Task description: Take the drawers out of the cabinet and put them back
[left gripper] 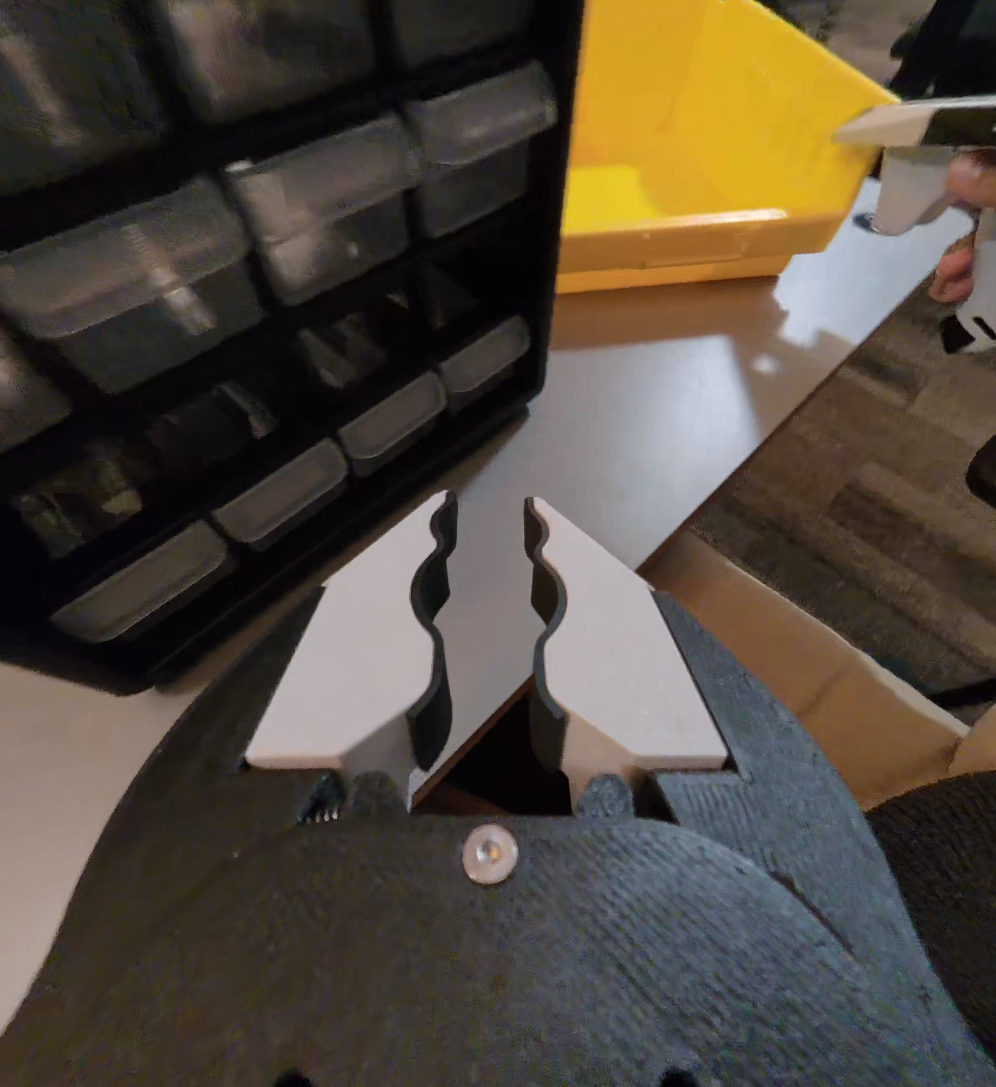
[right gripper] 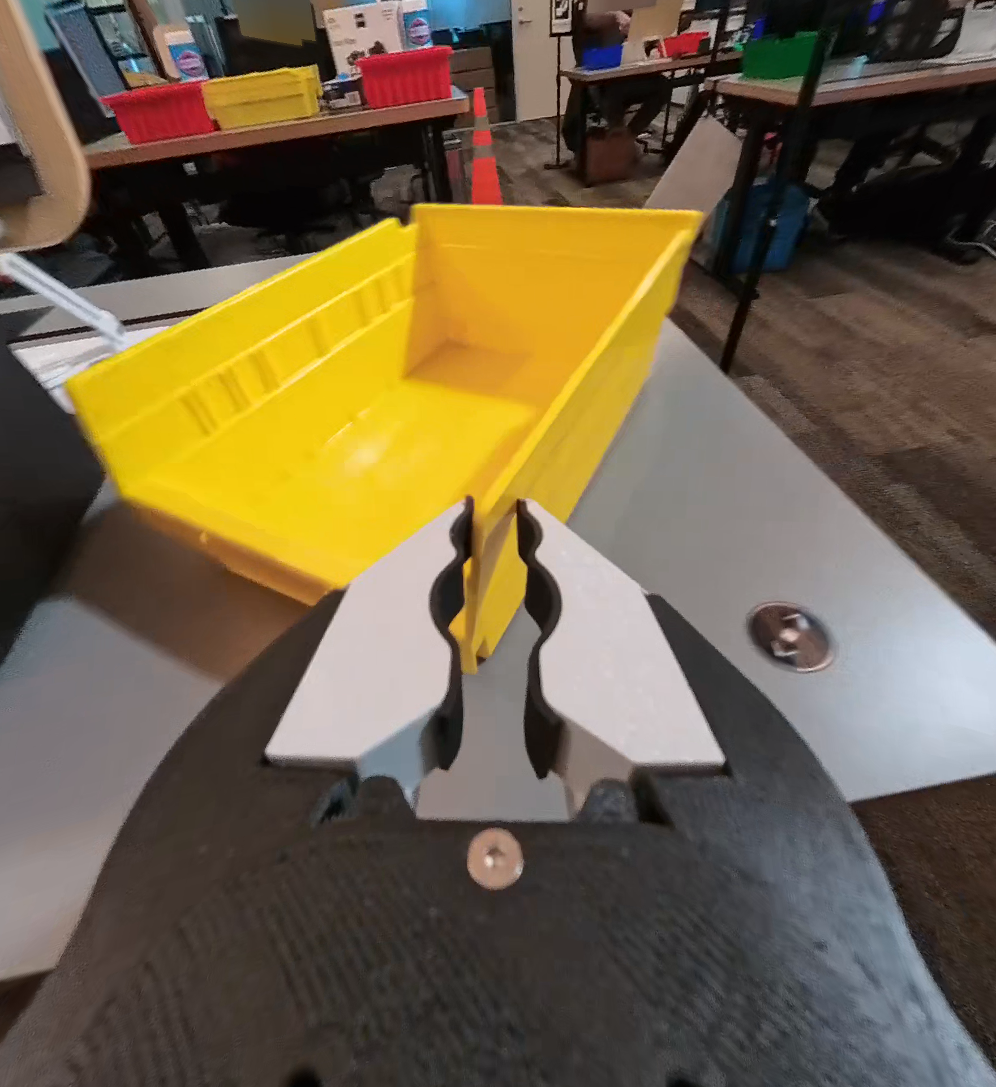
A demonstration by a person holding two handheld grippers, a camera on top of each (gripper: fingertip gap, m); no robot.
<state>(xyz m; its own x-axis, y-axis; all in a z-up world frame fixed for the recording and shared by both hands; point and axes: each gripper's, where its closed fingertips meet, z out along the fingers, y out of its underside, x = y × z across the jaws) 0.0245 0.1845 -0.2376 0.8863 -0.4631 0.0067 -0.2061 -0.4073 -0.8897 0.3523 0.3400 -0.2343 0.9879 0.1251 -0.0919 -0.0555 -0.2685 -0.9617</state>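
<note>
While parted and empty, left tool (left gripper: 490,512) near cabinet (left gripper: 260,282), right tool (right gripper: 495,512) straddling yellow bin (right gripper: 284,447) wall

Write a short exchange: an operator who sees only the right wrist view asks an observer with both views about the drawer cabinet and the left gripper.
Operator: I see only a black side of the cabinet. Are all the drawers in?
Observer: No. The row of slots just above the bottom drawers looks empty.
Operator: Is the left gripper holding a drawer?
Observer: No. It is open and holds nothing, over the table in front of the cabinet.
</note>
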